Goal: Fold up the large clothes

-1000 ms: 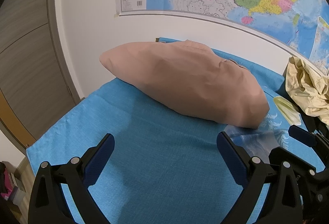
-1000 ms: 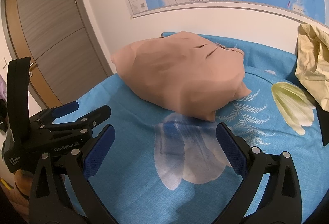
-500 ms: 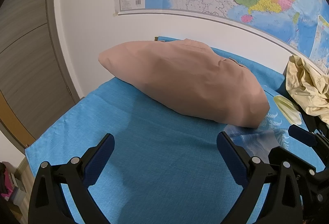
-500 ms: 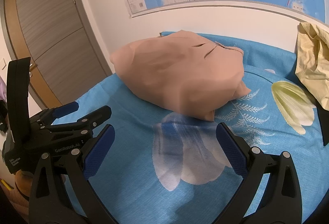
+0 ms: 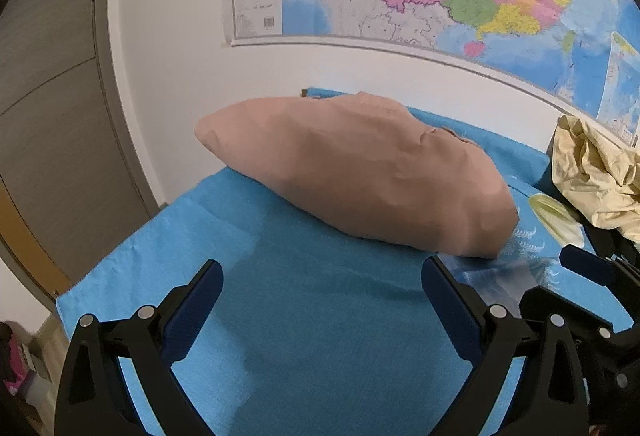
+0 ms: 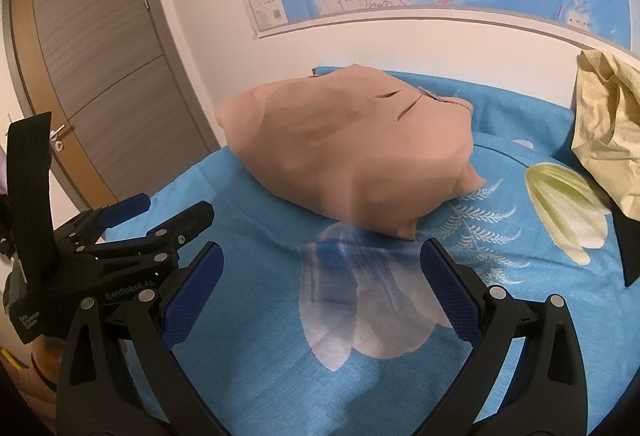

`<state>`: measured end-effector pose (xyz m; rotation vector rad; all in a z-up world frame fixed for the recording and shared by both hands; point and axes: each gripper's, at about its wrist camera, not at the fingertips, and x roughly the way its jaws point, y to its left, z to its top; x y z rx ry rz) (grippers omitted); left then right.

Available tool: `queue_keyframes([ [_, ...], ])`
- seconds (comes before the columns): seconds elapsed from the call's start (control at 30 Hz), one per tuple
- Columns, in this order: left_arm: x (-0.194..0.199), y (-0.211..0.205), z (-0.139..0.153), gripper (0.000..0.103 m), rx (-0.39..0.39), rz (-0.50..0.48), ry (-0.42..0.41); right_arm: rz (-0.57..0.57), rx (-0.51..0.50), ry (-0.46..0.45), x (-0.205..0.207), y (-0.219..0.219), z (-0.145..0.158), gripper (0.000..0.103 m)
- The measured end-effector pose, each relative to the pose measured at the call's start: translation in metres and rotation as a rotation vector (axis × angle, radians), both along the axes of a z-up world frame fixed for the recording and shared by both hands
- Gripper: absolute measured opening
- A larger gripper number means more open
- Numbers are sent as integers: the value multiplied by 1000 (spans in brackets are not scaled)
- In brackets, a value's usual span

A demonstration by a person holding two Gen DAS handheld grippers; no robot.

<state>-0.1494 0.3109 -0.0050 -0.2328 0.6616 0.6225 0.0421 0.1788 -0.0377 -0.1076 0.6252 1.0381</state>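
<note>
Nothing folded yet, judging by the pink mound [image 6: 348, 151] bunched mid-sheet and yellow garment [image 6: 608, 139] crumpled beside it. Left gripper [image 5: 322, 300] and right gripper [image 6: 320, 280] gaping, empty, near mound.

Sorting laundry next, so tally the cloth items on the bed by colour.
Tan: 1, the folded garment
Pale yellow: 1, the crumpled garment
Blue: 1, the bedsheet underneath
Total: 3
</note>
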Motion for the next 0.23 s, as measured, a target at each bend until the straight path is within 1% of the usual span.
queue_keyframes([
  [0.07,1,2,-2,96,-23,6,15,-4,0,0,0,-1,0,97],
  [0.13,2,4,-4,96,-46,-4,11,-6,3,1,0,-2,1,97],
  [0.23,2,3,-4,96,-40,-4,13,-8,2,0,0,-3,1,97],
])
